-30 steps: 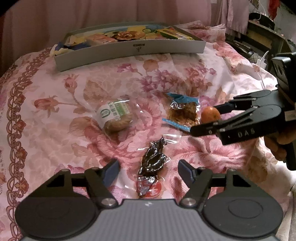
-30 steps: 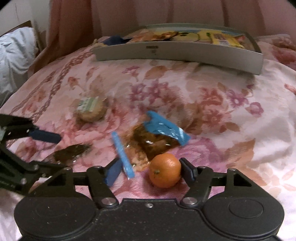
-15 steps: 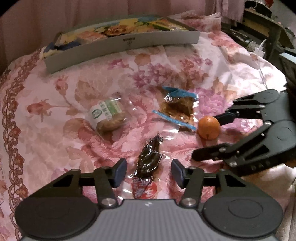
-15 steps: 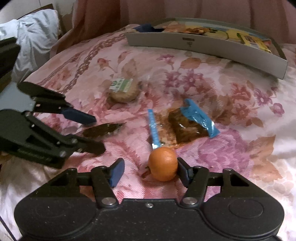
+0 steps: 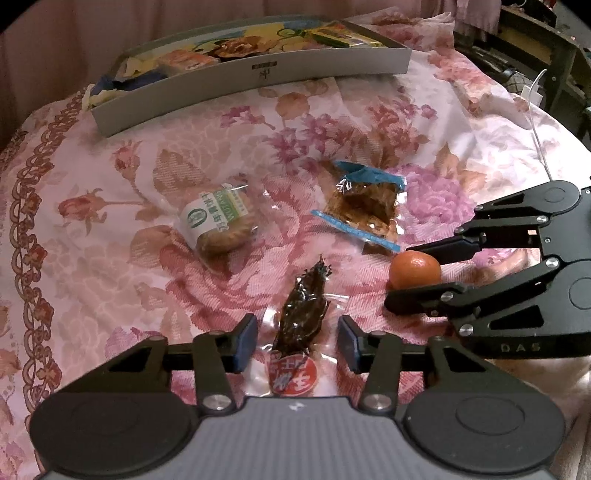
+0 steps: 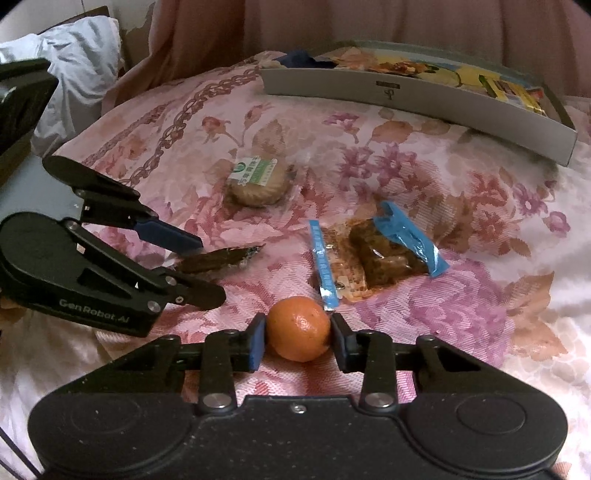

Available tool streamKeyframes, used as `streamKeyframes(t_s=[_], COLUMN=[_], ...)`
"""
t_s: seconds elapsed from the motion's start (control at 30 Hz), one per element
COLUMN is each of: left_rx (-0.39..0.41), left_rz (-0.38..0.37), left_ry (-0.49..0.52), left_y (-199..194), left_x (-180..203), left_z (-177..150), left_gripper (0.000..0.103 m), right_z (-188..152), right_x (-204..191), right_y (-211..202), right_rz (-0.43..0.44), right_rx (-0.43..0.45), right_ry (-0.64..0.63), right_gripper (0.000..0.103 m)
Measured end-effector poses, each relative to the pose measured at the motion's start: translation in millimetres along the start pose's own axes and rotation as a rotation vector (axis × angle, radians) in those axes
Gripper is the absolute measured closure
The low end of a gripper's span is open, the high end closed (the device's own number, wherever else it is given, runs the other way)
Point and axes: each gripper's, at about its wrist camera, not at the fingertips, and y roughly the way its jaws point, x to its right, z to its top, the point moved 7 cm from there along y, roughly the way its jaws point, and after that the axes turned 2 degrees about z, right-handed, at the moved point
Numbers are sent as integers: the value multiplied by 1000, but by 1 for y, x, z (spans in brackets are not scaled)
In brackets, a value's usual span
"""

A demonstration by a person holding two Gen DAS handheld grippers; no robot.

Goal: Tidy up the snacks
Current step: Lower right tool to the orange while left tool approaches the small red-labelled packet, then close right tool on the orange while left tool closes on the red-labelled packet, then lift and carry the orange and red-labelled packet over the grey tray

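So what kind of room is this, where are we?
Probably a bedroom at home: the snacks lie on a soft floral bedspread, a crumpled white pillow or bedding sits at one side, and pink curtains hang behind.

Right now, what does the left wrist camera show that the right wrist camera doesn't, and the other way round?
Only the left wrist view shows the red round label on the dark foil-wrapped snack, plus a white cable at right. Only the right wrist view shows crumpled white fabric at left. Both show the small orange tangerine between the right gripper's pads, the open left gripper, and the grey snack box.
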Motion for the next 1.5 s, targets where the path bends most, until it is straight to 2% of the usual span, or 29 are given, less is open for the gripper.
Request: streamKeyframes(t_s=[0.27,0.83,1.13,1.3,1.5], left_rx=[6,28,96,149,176], left_rz=[37,33,32,40,49], left_ry=[-5,-76,-118,-139,-145], left_y=[-4,-12,-21,-28,-31], left_x=[3,-2,-8,-12,-13], left_z=[-2,-2,2,8,13], left_gripper=[54,57,57,57,57], right_z=[-1,3,7,12,17], right_x=[-3,-11,-17,-14,-6], right_y=[0,-6,-11,-17,-22], right_rz=[-16,-67,-117,-165,-209], right_rx=[5,64,116,164,204], right_ry=[-14,-85,-161,-171,-155], right_gripper=[65,66,66,66,66])
